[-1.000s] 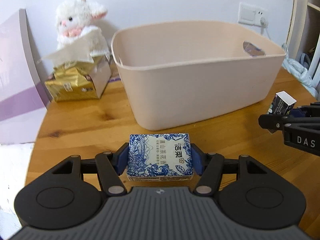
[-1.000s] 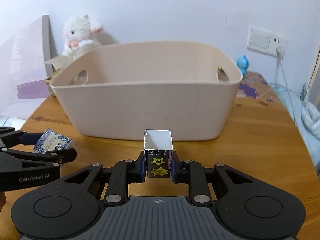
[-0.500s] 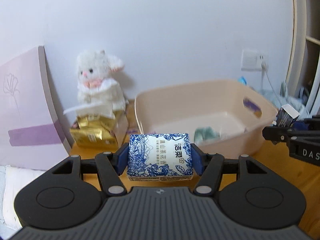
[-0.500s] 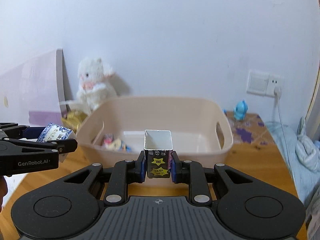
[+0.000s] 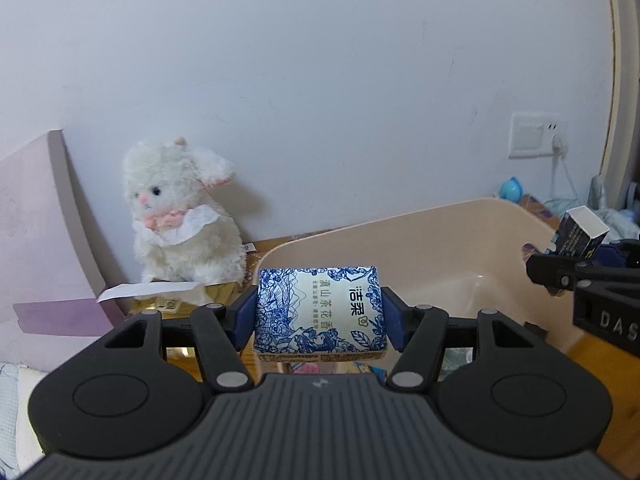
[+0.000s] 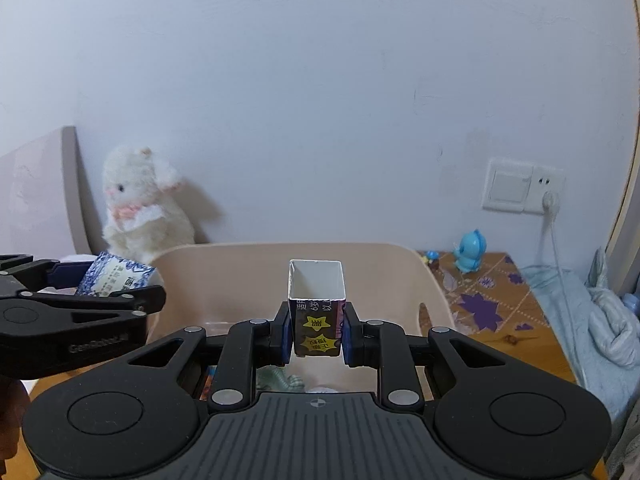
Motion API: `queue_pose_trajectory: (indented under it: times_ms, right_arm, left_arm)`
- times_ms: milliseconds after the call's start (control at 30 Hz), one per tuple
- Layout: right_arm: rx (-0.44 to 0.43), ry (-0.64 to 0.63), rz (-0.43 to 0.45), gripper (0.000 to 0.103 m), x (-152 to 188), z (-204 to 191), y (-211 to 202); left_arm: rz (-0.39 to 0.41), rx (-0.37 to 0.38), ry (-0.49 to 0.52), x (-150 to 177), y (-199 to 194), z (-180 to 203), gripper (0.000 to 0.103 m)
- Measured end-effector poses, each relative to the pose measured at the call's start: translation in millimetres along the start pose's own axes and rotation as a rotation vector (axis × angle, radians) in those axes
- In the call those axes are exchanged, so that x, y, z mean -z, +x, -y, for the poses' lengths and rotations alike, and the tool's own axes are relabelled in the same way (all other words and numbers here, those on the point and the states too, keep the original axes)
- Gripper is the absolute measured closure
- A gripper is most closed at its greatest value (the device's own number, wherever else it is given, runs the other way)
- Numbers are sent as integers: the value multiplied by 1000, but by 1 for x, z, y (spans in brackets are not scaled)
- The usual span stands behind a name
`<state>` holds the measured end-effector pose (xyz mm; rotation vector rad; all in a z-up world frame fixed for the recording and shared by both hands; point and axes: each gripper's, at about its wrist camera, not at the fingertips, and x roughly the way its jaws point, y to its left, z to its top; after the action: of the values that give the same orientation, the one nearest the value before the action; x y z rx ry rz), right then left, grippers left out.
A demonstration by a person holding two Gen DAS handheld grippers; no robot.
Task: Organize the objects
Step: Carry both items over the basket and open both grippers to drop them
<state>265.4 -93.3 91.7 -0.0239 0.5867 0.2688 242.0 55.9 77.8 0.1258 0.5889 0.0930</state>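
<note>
My left gripper (image 5: 320, 314) is shut on a blue-and-white tissue pack (image 5: 319, 312), held in the air over the near left part of the beige plastic bin (image 5: 432, 240). The same pack (image 6: 114, 278) shows at the left of the right wrist view. My right gripper (image 6: 316, 332) is shut on a small dark carton (image 6: 317, 312) with yellow star stickers and a white end, held above the bin (image 6: 412, 268). That carton (image 5: 580, 234) appears at the right edge of the left wrist view. Several small items lie on the bin's floor, mostly hidden by the grippers.
A white plush lamb (image 5: 180, 216) sits on a gold tissue box (image 5: 176, 300) left of the bin, with a pink board (image 5: 36, 216) leaning on the wall. A blue toy (image 6: 472, 250), a wall socket (image 6: 520, 190) and light-blue cloth (image 6: 592, 320) are to the right.
Both grippers have risen and moved forward with their loads, from low in front of the bin to above its rim. The bin's inside came into view.
</note>
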Motion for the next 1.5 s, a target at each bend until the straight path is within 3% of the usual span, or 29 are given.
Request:
queue_pose_trajectory:
  times_ms: [200, 467, 567, 667, 733, 933, 1033, 1500]
  right_arm:
    - [45, 2, -83, 81, 10, 5, 41]
    - [74, -33, -174, 81, 29, 9, 63]
    - [70, -37, -172, 59, 32, 10, 58]
    - [65, -22, -148, 35, 32, 12, 45]
    - [60, -9, -134, 31, 31, 15, 37]
    - [34, -18, -118, 21, 32, 12, 6]
    - [17, -17, -104, 7, 36, 9, -10]
    - [-8, -55, -121, 4, 76, 2, -56]
  left_arm:
    - [-83, 15, 33, 0, 42, 16, 39]
    - [-187, 16, 89, 15, 71, 31, 38]
    - [-203, 15, 80, 19, 71, 30, 33]
    - [-188, -19, 67, 16, 62, 24, 14]
    - [-173, -43, 48, 14, 55, 18, 9]
    - [-149, -46, 13, 13, 27, 5, 7]
    - [-133, -38, 3, 15, 11, 1, 7]
    - [-115, -17, -74, 55, -51, -6, 6]
